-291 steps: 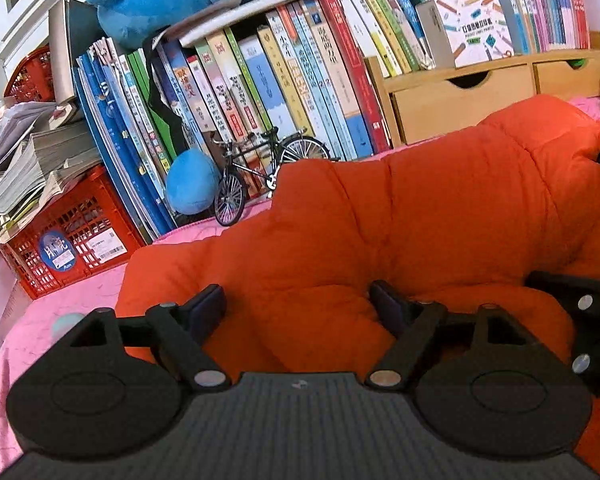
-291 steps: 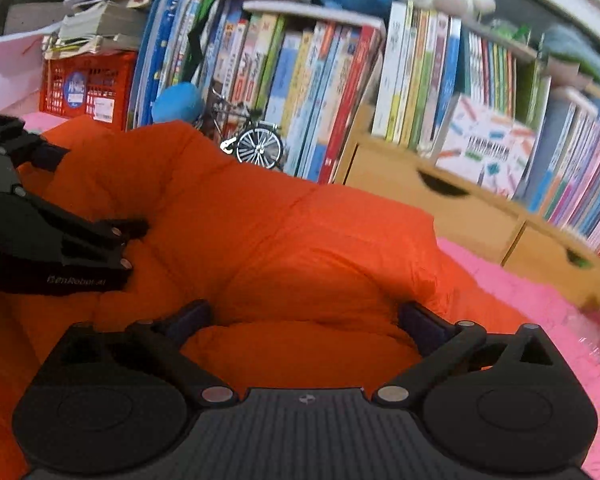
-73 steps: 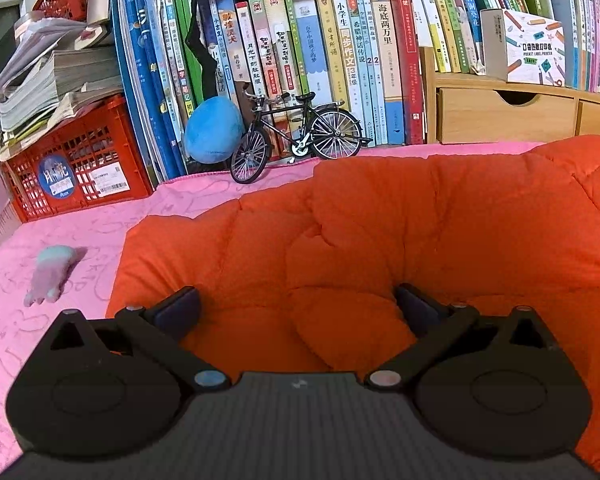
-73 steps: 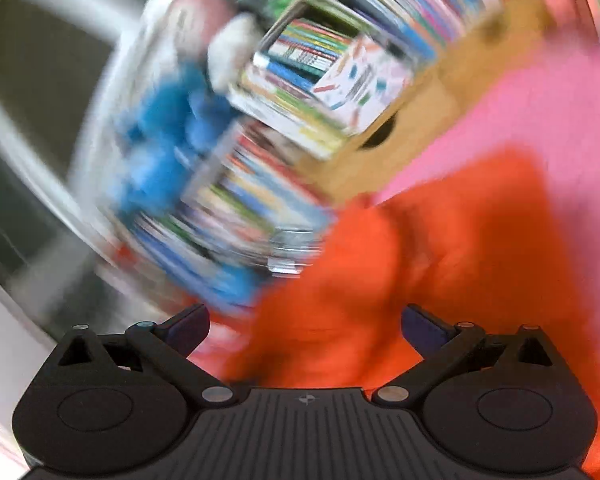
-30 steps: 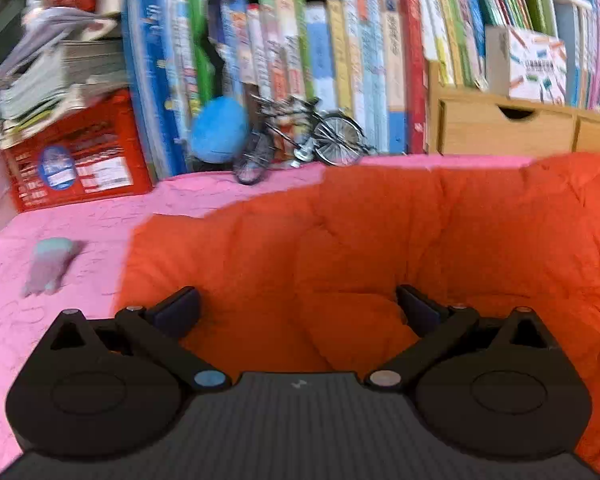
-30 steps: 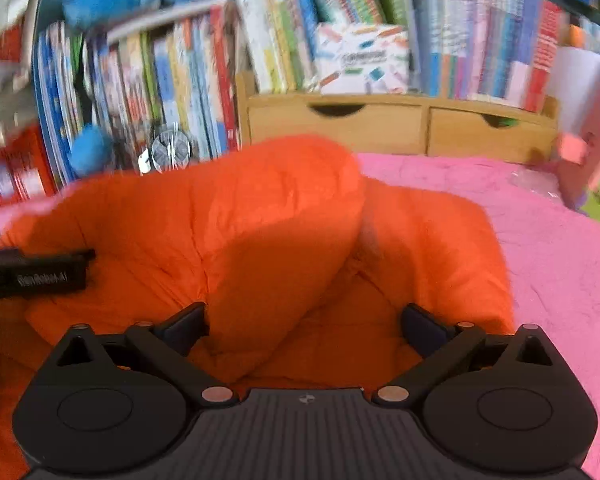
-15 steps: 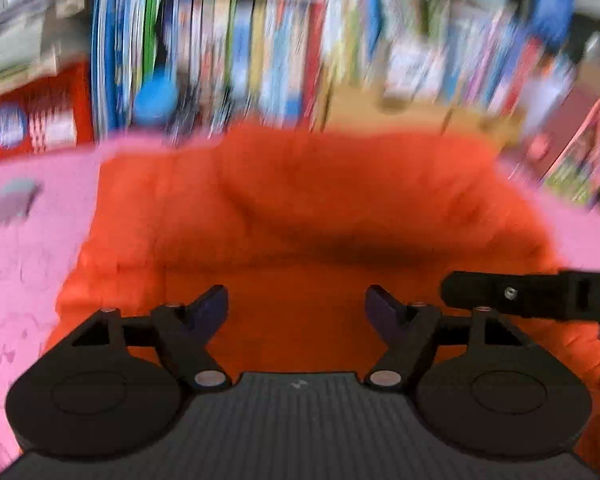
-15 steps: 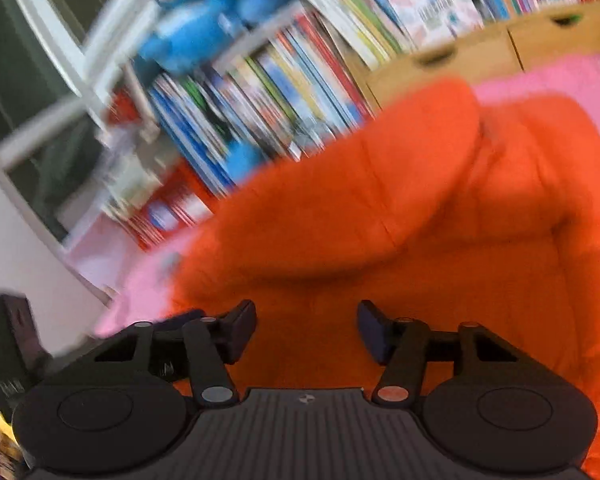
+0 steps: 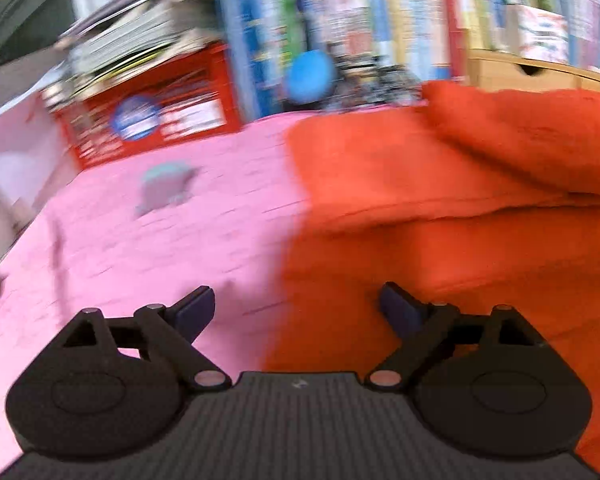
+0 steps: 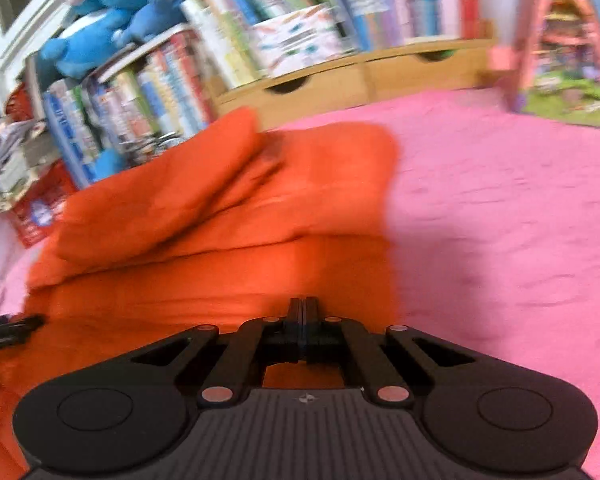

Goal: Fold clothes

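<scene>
**Orange jacket on the pink cloth, one gripper spread, one closed**

The orange jacket lies on the pink cloth, folded so that a thick upper layer rests on a flatter lower one. In the left wrist view its left edge runs straight up the middle of the picture, with bare cloth to the left of it.

The left gripper hangs low over that edge with its jaws wide apart and nothing between them: the left finger is over the cloth, the right finger over the jacket. A small pale toy lies on the cloth beyond, apart from the jacket.

The right gripper is at the near edge of the jacket, close to its right-hand corner, with both fingers pressed together. Whether a fold of fabric is pinched between them cannot be told. A dark part of the left gripper shows at the far left edge of this view.

Behind the jacket stand rows of books, a red crate, wooden drawers, and blue plush toys on top of the books. Both views are blurred.
</scene>
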Demonstrator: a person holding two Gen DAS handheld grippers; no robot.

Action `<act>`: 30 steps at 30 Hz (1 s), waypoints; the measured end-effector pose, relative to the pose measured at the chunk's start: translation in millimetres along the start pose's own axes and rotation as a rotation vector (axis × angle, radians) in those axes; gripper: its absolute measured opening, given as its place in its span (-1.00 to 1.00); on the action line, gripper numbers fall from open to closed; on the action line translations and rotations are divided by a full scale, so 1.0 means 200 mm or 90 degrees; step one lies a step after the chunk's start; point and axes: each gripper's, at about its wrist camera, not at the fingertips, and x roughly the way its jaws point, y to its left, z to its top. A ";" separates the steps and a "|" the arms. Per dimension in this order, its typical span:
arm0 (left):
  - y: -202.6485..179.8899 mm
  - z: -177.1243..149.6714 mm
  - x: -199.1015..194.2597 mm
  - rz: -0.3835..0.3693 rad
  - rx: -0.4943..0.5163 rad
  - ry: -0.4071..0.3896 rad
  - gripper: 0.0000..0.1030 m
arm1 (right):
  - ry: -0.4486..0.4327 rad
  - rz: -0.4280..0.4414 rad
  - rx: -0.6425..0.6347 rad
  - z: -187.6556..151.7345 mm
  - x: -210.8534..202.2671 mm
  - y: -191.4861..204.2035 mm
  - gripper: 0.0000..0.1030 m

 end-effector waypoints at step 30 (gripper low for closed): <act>0.25 -0.42 -0.56 0.122 0.010 -0.002 0.69 | -0.031 -0.121 -0.608 -0.97 -0.81 0.35 -0.03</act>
